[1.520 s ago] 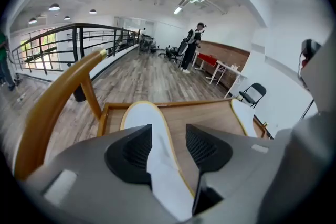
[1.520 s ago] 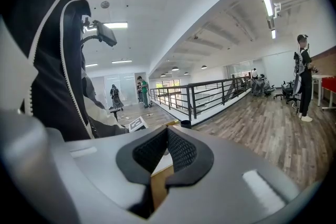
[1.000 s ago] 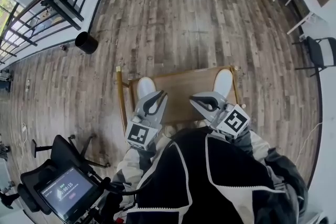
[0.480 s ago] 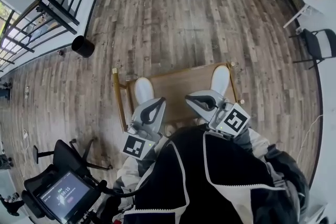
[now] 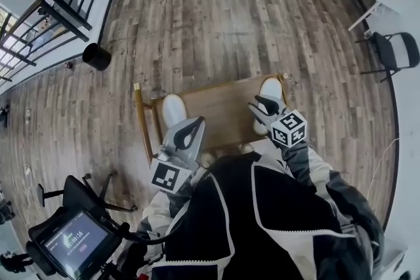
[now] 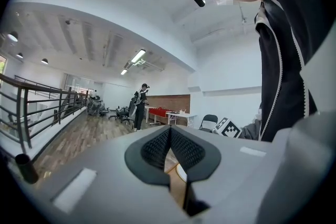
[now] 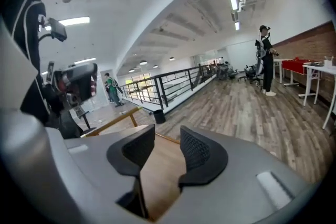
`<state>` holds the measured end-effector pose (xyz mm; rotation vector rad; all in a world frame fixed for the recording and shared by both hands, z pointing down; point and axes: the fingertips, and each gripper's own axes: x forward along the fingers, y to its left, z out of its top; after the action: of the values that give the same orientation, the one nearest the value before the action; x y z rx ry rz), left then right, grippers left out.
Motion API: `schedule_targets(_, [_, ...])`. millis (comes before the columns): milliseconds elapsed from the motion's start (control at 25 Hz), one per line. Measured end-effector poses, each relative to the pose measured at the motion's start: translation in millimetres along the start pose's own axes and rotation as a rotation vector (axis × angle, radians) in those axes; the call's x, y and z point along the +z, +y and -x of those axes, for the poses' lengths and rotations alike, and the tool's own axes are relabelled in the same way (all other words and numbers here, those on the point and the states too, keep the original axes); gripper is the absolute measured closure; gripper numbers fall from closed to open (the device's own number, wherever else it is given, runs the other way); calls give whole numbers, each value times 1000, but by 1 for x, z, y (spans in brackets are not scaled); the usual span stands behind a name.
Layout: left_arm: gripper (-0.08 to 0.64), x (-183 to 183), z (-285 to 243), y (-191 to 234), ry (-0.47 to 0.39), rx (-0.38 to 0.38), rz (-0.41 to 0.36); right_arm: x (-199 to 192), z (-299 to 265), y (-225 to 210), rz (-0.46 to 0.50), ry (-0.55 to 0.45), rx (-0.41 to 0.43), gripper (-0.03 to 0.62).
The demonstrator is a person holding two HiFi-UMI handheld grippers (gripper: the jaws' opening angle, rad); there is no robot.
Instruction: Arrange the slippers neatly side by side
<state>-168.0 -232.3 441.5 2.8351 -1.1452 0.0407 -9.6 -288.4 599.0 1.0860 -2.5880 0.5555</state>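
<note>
Lying well apart on the brown wooden table (image 5: 220,109) are the two white soft-looking slippers: the left slipper (image 5: 172,108) sits at the table's 9 o'clock end and the right slipper (image 5: 270,88) at its 3 o'clock end, both with toes pointing toward 12 o'clock. They are not yet side by side.

From this height their material is hard to make out, but they look like light, pliable house slippers: easy to lift, likely to flop or fold if pinched at the toe, and prone to sliding on the smooth wood if only nudged. The firmest hold is probably the sole edge at the heel or the rim of the upper, where the jaws can bite through both layers.

The right gripper (image 5: 261,105) hangs just beside the right slipper, at its 7 o'clock. Its jaws have just been opening and stand partly apart with only bare table between them. The left gripper (image 5: 197,122) sits at the left slipper's 5 o'clock, jaws pressed together on nothing.

Around the table runs grey-brown plank floor (image 5: 216,16), with a black round bin (image 5: 96,56) off at 10 o'clock.
</note>
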Motion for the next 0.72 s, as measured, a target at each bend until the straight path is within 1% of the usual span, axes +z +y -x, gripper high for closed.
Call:
schedule_targets(80, [541,-2,-1,0,9,6,2,-25,0,-27,-28,60,-70,416])
schedule_targets(200, [541,-3,-6,-3,13,-8,3,-56,2,-62,-70,130,-169,396])
schedule_targets(360, [541,-3,-19,-9,7,-32,2,-95,5,-104,-115,233,-276,360])
schedule_targets(440, [541,-4,-28,-16,8,-56,-2,-110,9,-123,-152,269,-324,348])
schedule_targets(520, [541,-6,-36,-27,18,-85,-1,-128,14,-137,-222,300,-362,336])
schedule_targets(600, [541,-9,-43,-37,36,-113,3,-147,14,-147,-320,332,-378,302])
schedule_targets(640, [541,-8,-47,-41,40,-126,-2,-153,14,-150,-352,354,-387,298])
schedule_targets(720, [541,-6,-56,-49,38,-146,-20,-160,12,-154,-382,395,-393,293])
